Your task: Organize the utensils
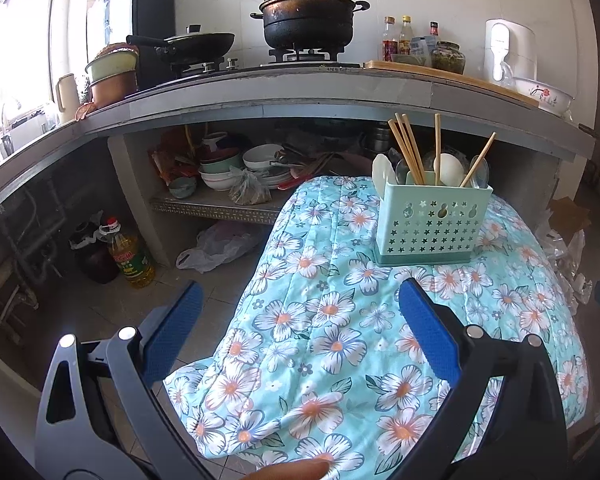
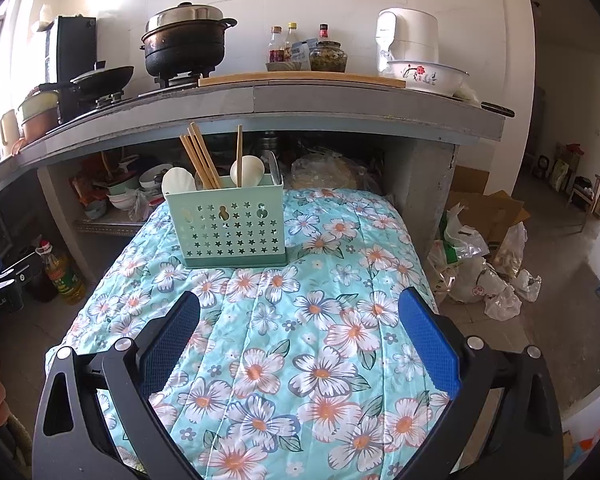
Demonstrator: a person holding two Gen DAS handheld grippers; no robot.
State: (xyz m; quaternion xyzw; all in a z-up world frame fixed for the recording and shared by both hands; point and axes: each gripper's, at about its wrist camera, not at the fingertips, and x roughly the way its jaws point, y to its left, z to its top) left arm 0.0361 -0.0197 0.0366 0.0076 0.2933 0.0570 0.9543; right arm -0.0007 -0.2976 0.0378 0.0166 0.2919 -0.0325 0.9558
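A mint green utensil basket [image 1: 430,224] with star cut-outs stands upright on a floral cloth-covered table [image 1: 320,340]. It holds wooden chopsticks [image 1: 408,150], white spoons [image 1: 450,168] and metal spoons. It also shows in the right wrist view [image 2: 232,228], with chopsticks [image 2: 200,158] and white spoons [image 2: 178,182]. My left gripper [image 1: 300,304] is open and empty, above the table's near left part, short of the basket. My right gripper [image 2: 300,308] is open and empty, above the middle of the table, short of the basket.
A grey counter [image 2: 340,100] runs behind the table with a black pot [image 2: 184,48], wok [image 2: 100,78], bottles and a floral bowl [image 2: 426,76]. Bowls and plates [image 1: 256,168] sit on the shelf below. An oil bottle [image 1: 130,254] and plastic bags [image 2: 480,272] lie on the floor.
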